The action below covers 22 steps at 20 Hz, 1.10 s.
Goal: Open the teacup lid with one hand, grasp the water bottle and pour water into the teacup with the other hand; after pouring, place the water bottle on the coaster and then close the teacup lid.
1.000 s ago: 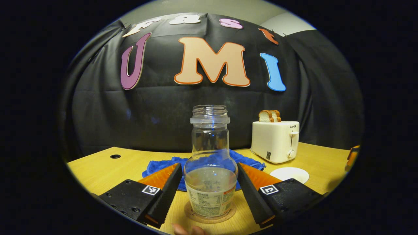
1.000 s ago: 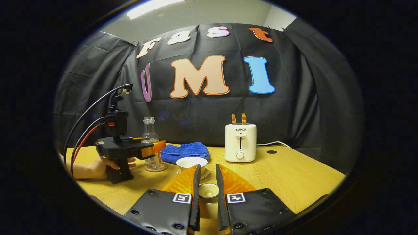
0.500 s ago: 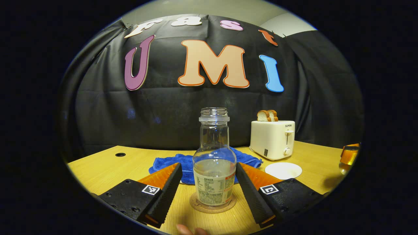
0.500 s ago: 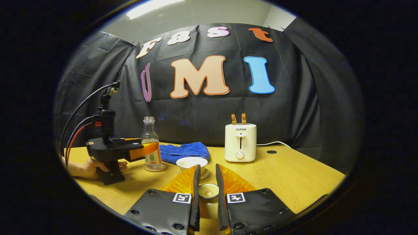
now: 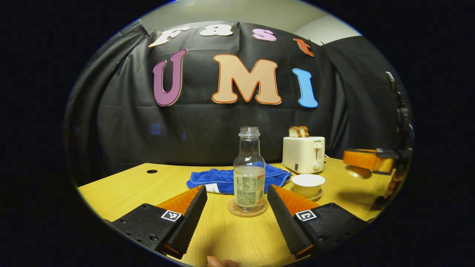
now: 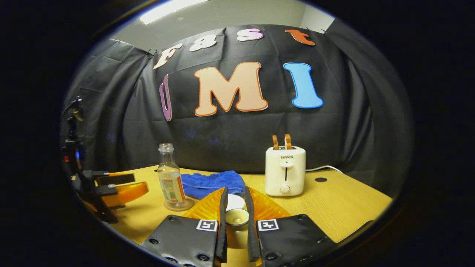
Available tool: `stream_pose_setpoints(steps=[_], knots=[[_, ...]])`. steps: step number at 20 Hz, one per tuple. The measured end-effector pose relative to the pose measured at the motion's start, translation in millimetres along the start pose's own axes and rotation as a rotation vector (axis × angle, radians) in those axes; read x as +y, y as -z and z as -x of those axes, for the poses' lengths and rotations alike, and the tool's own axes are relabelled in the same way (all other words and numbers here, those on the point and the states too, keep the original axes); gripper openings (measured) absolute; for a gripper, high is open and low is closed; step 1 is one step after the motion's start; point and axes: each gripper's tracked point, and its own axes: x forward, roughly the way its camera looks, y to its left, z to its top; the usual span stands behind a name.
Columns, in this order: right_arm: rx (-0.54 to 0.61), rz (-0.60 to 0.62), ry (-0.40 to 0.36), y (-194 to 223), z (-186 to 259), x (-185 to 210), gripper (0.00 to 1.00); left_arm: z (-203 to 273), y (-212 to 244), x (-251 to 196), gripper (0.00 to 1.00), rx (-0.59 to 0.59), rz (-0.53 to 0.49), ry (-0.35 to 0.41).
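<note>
left gripper view, clear water bottle (image 5: 249,174) upright, half-full

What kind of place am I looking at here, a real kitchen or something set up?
Most likely a staged recording booth, not a real kitchen. A black cloth wall hangs behind a wooden table set with a few props: a toaster holding bread, a blue towel and a water bottle on a coaster.

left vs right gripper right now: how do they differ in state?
Left gripper is open and holds nothing, set back from the water bottle on its coaster; right gripper is shut on the teacup lid, above the table. Both point toward the booth wall.
</note>
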Motion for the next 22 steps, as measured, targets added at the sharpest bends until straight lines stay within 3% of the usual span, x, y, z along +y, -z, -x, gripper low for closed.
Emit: stream_pose_setpoints(steps=[3, 9, 22], knots=[[0.022, 0.000, -0.023, -3.5, -37.6, 17.7, 0.25, 30.6, -2.2, 0.9, 0.95, -0.001, -0.003, 0.009], [0.103, -0.031, -0.022, 29.5, -88.8, 31.0, 0.25, 70.6, -3.4, 9.5, 0.95, -0.006, -0.005, 0.012], [0.148, -0.018, 0.021, 66.7, -104.6, 21.2, 0.25, 77.0, -1.5, 13.2, 0.95, -0.002, -0.006, 0.006]])
